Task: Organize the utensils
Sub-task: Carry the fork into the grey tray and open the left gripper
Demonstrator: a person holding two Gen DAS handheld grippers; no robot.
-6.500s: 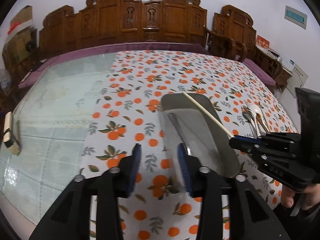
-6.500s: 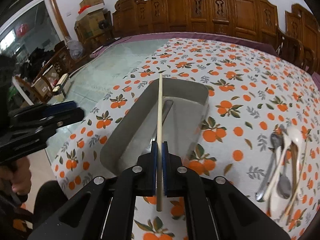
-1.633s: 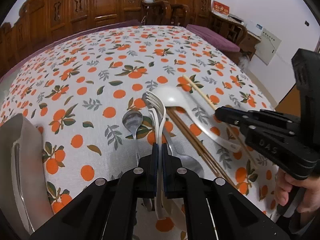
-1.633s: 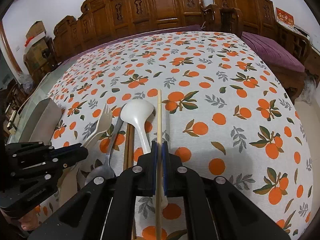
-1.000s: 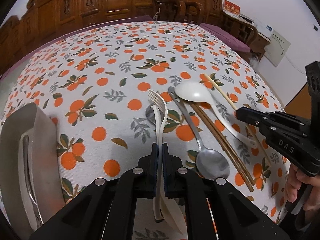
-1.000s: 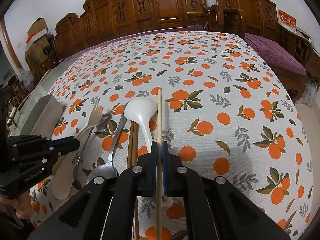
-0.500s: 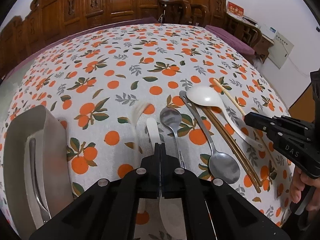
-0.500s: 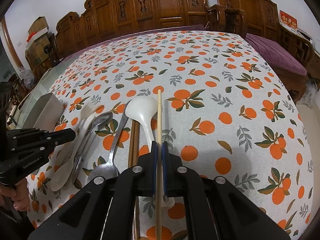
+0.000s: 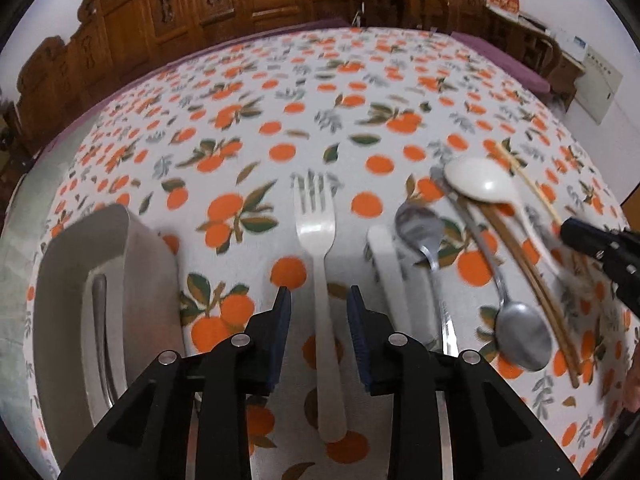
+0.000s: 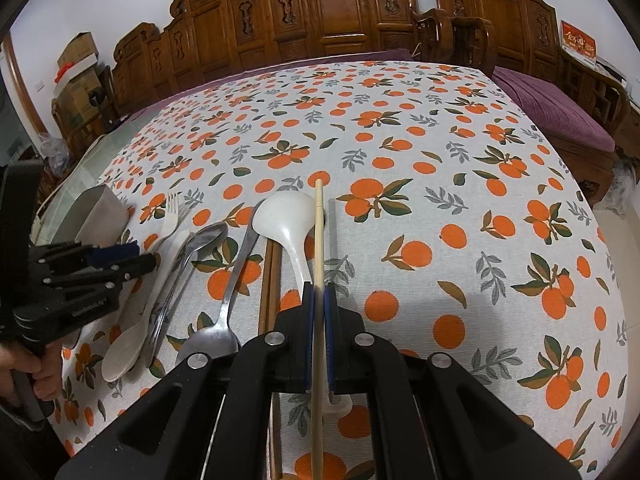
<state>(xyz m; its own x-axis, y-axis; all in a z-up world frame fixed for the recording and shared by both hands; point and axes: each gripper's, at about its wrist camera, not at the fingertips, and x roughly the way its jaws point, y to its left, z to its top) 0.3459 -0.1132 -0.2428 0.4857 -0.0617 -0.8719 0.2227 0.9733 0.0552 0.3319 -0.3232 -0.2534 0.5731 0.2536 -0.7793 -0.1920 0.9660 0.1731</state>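
Note:
My left gripper (image 9: 318, 300) is open, its fingers either side of a white plastic fork (image 9: 320, 264) that lies on the orange-print tablecloth. Left of it stands a metal tray (image 9: 64, 264) with a metal utensil (image 9: 100, 332) inside. To the right lie a white plastic spoon handle (image 9: 384, 256), two metal spoons (image 9: 520, 336), a white ladle spoon (image 9: 480, 184) and brown chopsticks (image 9: 532, 280). My right gripper (image 10: 317, 292) is shut on a pale bamboo chopstick (image 10: 318, 240), held over the ladle spoon (image 10: 286, 216).
Carved wooden chairs (image 10: 320, 12) line the table's far edge. A purple-cushioned bench (image 10: 560, 112) stands at the right. Cardboard boxes (image 10: 76, 80) are stacked at the far left. The tablecloth (image 10: 480, 200) stretches to the right of the utensils.
My left gripper has opened and let the white fork go; the fork now lies on the cloth near the tray. The right gripper still holds its chopstick, hardly moved.

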